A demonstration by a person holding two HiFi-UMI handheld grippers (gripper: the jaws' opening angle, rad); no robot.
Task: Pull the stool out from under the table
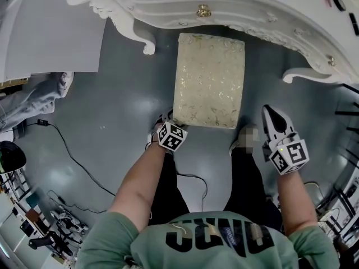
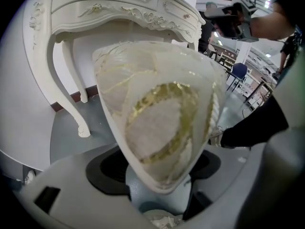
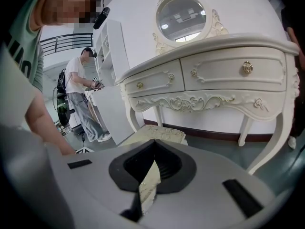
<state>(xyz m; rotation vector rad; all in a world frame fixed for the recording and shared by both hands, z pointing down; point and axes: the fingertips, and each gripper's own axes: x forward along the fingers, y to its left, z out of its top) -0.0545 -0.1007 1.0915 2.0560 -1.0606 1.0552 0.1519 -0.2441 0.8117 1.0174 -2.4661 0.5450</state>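
Note:
The stool (image 1: 208,80) has a cream cushion with a gold pattern and stands on the grey floor, mostly out in front of the white carved table (image 1: 235,13). My left gripper (image 1: 168,123) is at the stool's near left corner, shut on it. In the left gripper view that stool corner (image 2: 157,128) fills the space between the jaws of the left gripper (image 2: 159,187). My right gripper (image 1: 270,112) is held to the right of the stool, apart from it and shut on nothing. In the right gripper view, the right gripper (image 3: 148,178) shows only a thin slit, with the stool (image 3: 159,133) beyond.
The table's curved legs (image 1: 147,42) (image 1: 298,75) flank the stool's far end. The person's legs and shoes (image 1: 244,142) stand just behind the stool. A black cable (image 1: 73,156) runs over the floor at left. Another person (image 3: 78,92) stands by white shelving.

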